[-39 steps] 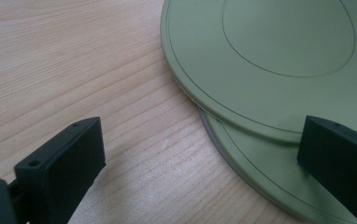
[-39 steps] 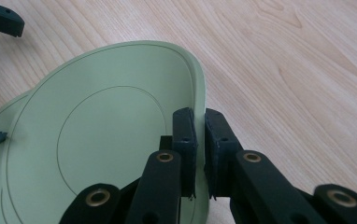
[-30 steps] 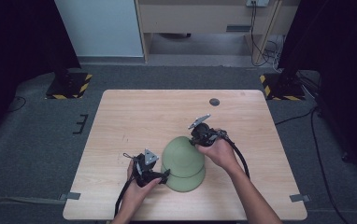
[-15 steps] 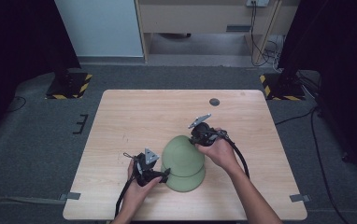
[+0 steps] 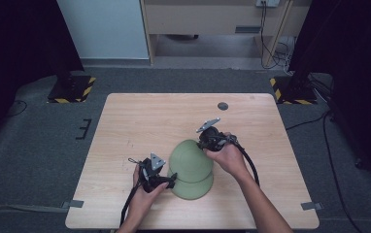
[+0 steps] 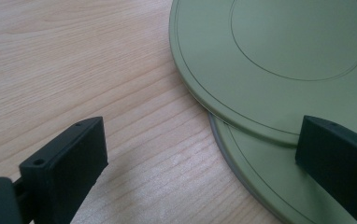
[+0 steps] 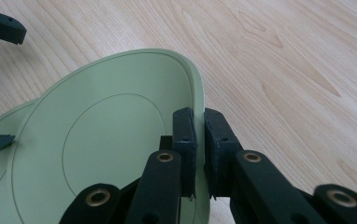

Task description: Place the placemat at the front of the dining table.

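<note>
Nothing on the table has shifted since a second ago: both hands, both tools and the two green plates sit where they were. From my remote station, I see in the high view the upper green plate [image 5: 190,156] lying overlapped on the lower green plate [image 5: 193,186], near the front middle of the wooden table [image 5: 140,121]. My right gripper [image 5: 206,144] is at the far right edge of the upper plate, and the right gripper view shows its jaws clenched on that plate's rim [image 7: 193,88], one pad inside the rim and one outside, with the plate tilted up off the wood on that side. My left gripper [image 5: 170,180] waits at the near left of the stack; in the left gripper view its jaws stand wide apart and grasp nothing, one over bare wood and the other over the lower plate [image 6: 260,172], where the upper plate [image 6: 279,60] overlaps it. A small dark disc [image 5: 223,106] lies near the table's far edge, well apart from the plates.
</note>
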Available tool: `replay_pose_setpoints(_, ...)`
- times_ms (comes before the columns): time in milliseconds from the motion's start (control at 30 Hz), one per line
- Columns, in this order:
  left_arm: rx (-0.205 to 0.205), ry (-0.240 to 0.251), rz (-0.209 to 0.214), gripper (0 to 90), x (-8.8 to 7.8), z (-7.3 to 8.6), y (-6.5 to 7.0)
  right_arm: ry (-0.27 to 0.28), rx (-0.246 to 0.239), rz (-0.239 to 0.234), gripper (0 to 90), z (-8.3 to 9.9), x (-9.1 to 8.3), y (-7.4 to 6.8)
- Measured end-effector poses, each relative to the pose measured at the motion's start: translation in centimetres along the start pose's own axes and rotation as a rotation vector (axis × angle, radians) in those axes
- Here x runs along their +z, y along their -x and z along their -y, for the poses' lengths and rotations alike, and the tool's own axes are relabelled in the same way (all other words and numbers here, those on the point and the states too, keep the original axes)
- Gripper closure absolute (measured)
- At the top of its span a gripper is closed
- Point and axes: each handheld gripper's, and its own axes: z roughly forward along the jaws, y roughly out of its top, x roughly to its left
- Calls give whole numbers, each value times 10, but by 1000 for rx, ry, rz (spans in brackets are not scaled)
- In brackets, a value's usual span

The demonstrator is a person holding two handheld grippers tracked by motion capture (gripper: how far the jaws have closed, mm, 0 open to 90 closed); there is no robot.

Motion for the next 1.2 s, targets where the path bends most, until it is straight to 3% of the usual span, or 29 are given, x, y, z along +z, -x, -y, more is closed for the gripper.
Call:
replay_pose_setpoints(533, -5, -2, -1, 20, -1, 0, -1, 33, 24, 2, 854, 2, -11, 7)
replay_pose_setpoints(1200, -42, 8, -34, 28, -8, 2, -21, 82, 54, -6, 857, 2, -28, 10)
